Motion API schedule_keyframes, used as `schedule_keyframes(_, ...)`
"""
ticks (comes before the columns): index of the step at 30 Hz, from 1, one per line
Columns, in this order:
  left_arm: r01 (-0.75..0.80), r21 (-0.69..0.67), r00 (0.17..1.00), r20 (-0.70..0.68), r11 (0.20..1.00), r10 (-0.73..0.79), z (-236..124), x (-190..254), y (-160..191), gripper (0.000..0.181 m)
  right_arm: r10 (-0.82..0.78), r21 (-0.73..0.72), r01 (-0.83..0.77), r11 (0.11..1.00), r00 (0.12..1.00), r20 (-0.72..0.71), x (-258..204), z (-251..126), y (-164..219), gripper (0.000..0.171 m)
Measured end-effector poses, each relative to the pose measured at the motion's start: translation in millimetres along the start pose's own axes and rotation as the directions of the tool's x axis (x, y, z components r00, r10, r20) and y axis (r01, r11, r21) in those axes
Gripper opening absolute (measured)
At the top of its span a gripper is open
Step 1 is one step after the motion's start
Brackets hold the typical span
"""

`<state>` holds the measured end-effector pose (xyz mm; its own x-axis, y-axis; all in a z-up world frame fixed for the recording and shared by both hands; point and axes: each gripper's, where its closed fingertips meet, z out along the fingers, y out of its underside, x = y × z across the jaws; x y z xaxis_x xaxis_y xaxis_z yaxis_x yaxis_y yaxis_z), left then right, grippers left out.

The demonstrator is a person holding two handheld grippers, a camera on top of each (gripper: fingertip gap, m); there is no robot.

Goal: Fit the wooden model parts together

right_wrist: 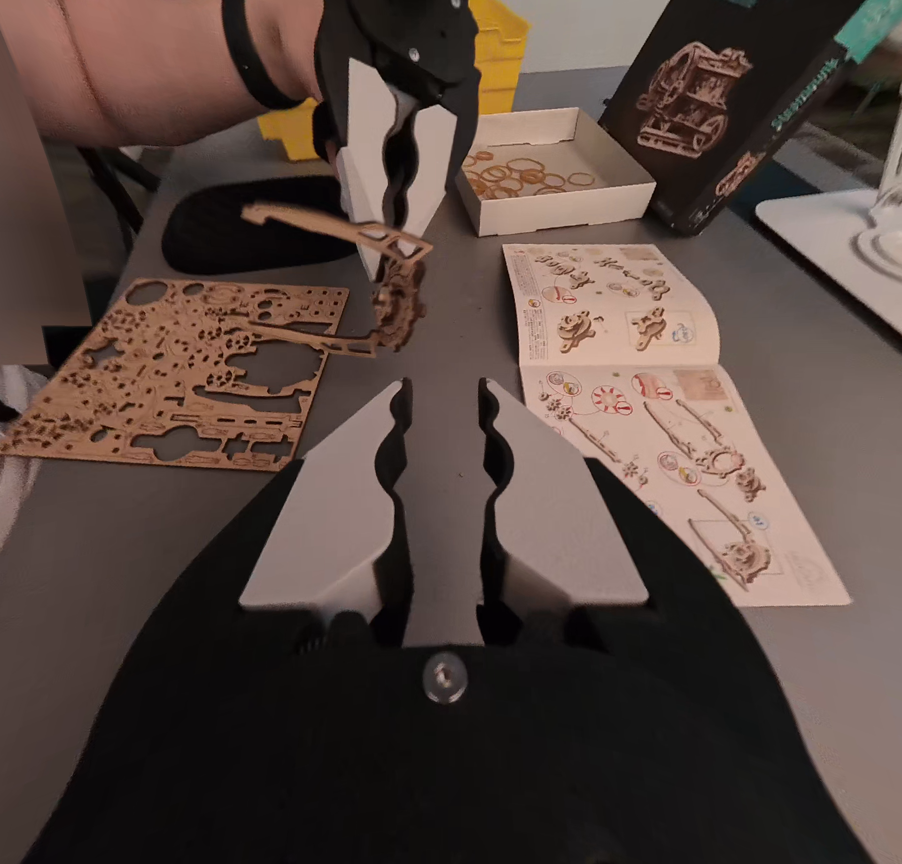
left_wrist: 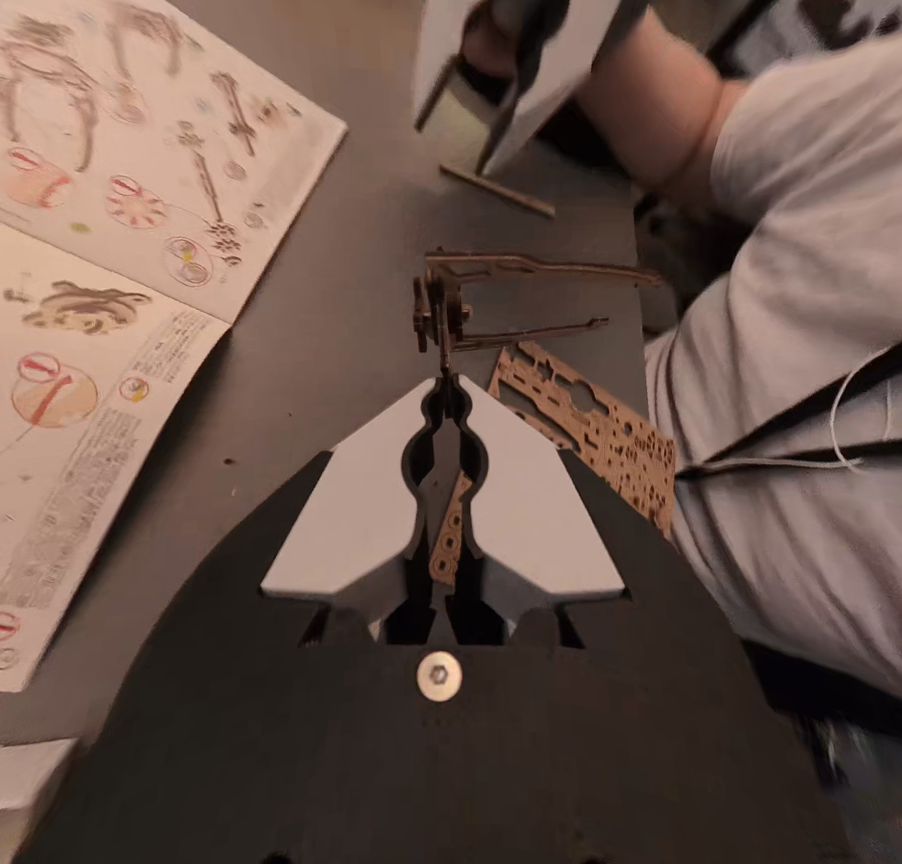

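My left gripper (left_wrist: 446, 388) is shut on the wooden assembly (left_wrist: 441, 306), a small geared hub with two long thin arms reaching right. It holds the assembly above the grey table. In the right wrist view the left gripper (right_wrist: 385, 265) comes down from above, pinching the same assembly (right_wrist: 398, 299) over the table's middle. My right gripper (right_wrist: 441, 387) is open and empty, a short way in front of the assembly. It also shows in the left wrist view (left_wrist: 451, 143), hovering over a loose wooden stick (left_wrist: 498, 191) on the table.
A laser-cut wooden sheet (right_wrist: 171, 377) with punched-out holes lies left. An open instruction booklet (right_wrist: 634, 401) lies right. Behind are a white tray of rubber bands (right_wrist: 551, 172), a dark product box (right_wrist: 707, 84), a black pad (right_wrist: 234, 226) and yellow bins (right_wrist: 498, 45). A person's torso (left_wrist: 781, 352) is at the table edge. The grippers' ends are close to 9 centimetres from one another. The loose wooden stick (left_wrist: 498, 191) lies some 12 centimetres from my right tips, 20 centimetres from my left tips.
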<state>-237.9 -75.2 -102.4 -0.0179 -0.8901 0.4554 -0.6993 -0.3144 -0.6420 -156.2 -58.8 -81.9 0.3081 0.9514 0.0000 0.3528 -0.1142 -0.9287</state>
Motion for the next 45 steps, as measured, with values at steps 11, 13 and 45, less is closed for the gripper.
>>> schedule_keyframes(11,-0.249,-0.729,0.968,-0.187,0.638,0.164,1.3,-24.6,-2.0,0.000,0.123,0.033,-0.127,0.991,0.987,0.106,5.1,-4.4,5.8,0.025)
schedule_keyframes(13,-0.301,-0.766,0.954,-0.233,0.569,0.190,3.5,-22.6,-3.4,0.000,0.172,0.020,-0.176,0.984,0.977,0.128,4.8,-1.0,10.2,0.025)
schedule_keyframes(45,0.225,0.820,0.967,-0.253,0.526,-0.019,-12.8,-1.8,-112.5,0.000,0.356,0.471,-0.375,0.799,0.925,0.133,48.8,-59.2,-47.9,0.026)
